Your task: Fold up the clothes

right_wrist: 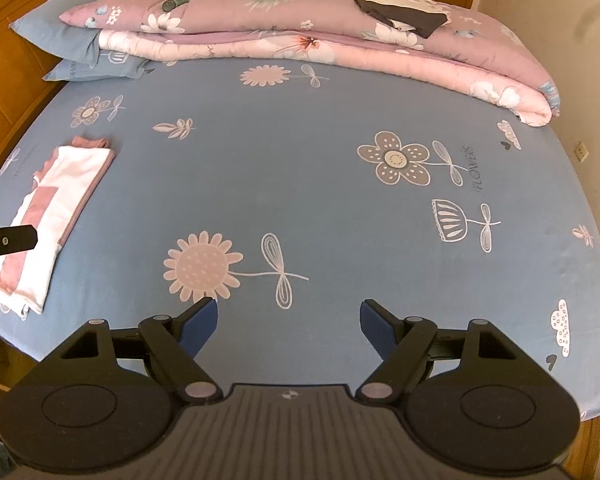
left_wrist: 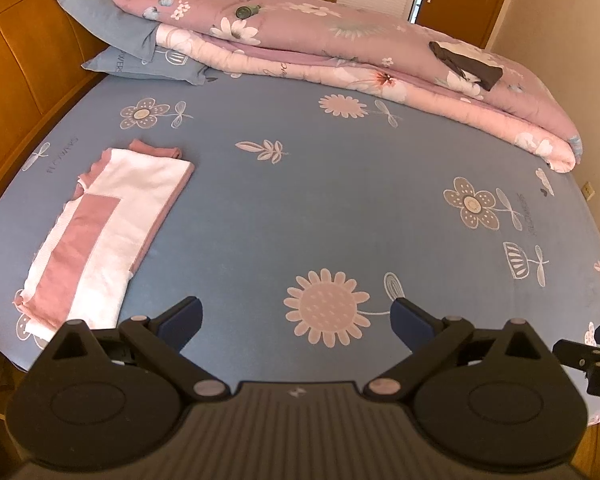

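Looking down over the bed sheet (left_wrist: 300, 208), one folded pink-and-white garment (left_wrist: 100, 232) lies flat up and to the left of the left gripper (left_wrist: 296, 320), near the sheet's left edge and well apart from both tools. Same garment shows far left of the right gripper (right_wrist: 288, 322) in its own view, partly behind a black finger of the other tool. Both grippers hang over bare sheet with jaws spread wide and nothing between the blue pads (right_wrist: 198, 326), so neither is holding anything. A pink printed flower sits just ahead of each one. Further ahead, across the far side of the bed, runs one folded pink floral quilt (left_wrist: 340, 48). Two blue pillows (left_wrist: 112, 12) are stacked at its left end, against a wooden headboard (left_wrist: 24, 60). On the quilt I count two small things: a dark round object (left_wrist: 245, 12) toward the left, too small to identify, and one dark folded cloth (left_wrist: 468, 65) toward the right.
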`<state>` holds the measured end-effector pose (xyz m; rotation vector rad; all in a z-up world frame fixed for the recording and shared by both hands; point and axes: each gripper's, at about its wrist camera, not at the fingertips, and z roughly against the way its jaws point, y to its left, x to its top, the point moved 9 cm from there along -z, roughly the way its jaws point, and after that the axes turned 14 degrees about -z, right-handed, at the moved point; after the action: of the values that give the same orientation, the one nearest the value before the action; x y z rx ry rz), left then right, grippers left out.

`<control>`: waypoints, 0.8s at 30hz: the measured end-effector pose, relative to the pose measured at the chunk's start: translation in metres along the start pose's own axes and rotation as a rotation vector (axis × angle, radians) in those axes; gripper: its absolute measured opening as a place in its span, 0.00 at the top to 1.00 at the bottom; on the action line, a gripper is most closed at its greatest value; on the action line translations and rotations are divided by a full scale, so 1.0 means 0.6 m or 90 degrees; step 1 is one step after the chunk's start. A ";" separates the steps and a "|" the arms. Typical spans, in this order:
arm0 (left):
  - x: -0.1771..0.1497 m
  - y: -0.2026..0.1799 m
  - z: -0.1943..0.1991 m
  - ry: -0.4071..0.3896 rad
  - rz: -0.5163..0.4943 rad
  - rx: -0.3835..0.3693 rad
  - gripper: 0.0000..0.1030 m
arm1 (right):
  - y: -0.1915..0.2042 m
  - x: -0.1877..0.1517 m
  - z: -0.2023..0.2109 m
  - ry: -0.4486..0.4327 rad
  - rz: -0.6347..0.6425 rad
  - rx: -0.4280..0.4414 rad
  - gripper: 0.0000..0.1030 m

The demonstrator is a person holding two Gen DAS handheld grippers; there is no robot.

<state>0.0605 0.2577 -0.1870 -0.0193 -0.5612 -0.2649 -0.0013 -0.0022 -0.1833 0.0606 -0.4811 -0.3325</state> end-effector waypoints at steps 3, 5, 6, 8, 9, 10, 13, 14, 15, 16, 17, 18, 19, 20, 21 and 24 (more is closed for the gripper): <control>-0.002 -0.007 0.005 0.002 -0.002 0.001 0.03 | -0.007 -0.003 0.005 0.001 -0.001 0.001 0.20; -0.003 -0.012 0.008 0.002 -0.003 0.000 0.03 | -0.012 -0.005 0.008 0.000 -0.003 0.001 0.20; -0.004 -0.014 0.009 0.002 -0.003 -0.001 0.03 | -0.014 -0.006 0.009 0.000 -0.003 0.001 0.20; -0.005 -0.017 0.012 0.004 -0.002 -0.004 0.03 | -0.019 -0.008 0.010 0.001 -0.003 -0.002 0.20; -0.005 -0.019 0.013 0.005 -0.001 -0.005 0.03 | -0.021 -0.009 0.011 0.003 -0.002 -0.002 0.20; -0.006 -0.021 0.014 0.005 -0.001 -0.005 0.03 | -0.023 -0.011 0.011 0.004 -0.003 -0.003 0.20; -0.007 -0.024 0.015 0.007 0.000 -0.006 0.03 | -0.027 -0.015 0.013 0.007 -0.002 -0.004 0.20; -0.008 -0.025 0.015 0.008 0.000 -0.006 0.03 | -0.028 -0.015 0.013 0.008 -0.001 -0.005 0.20; -0.009 -0.026 0.016 0.009 -0.001 -0.007 0.03 | -0.028 -0.016 0.014 0.009 0.001 -0.006 0.20; -0.009 -0.027 0.017 0.009 -0.001 -0.008 0.03 | -0.029 -0.016 0.013 0.010 0.002 -0.006 0.20; -0.010 -0.028 0.018 0.010 -0.001 -0.008 0.03 | -0.030 -0.016 0.013 0.010 0.002 -0.006 0.20; -0.011 -0.028 0.018 0.011 0.000 -0.008 0.03 | -0.031 -0.016 0.014 0.010 0.003 -0.007 0.20; -0.012 -0.028 0.018 0.011 0.000 -0.009 0.03 | -0.032 -0.016 0.013 0.011 0.004 -0.008 0.20; -0.013 -0.029 0.018 0.012 0.001 -0.009 0.03 | -0.032 -0.016 0.013 0.011 0.005 -0.008 0.20; -0.014 -0.029 0.019 0.013 0.002 -0.010 0.03 | -0.032 -0.015 0.013 0.010 0.006 -0.010 0.20; -0.017 -0.028 0.019 0.015 0.006 -0.011 0.03 | -0.031 -0.016 0.012 0.011 0.010 -0.008 0.20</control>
<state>0.0419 0.2449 -0.1835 -0.0350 -0.5357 -0.2608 -0.0183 -0.0165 -0.1836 0.0474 -0.4614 -0.3199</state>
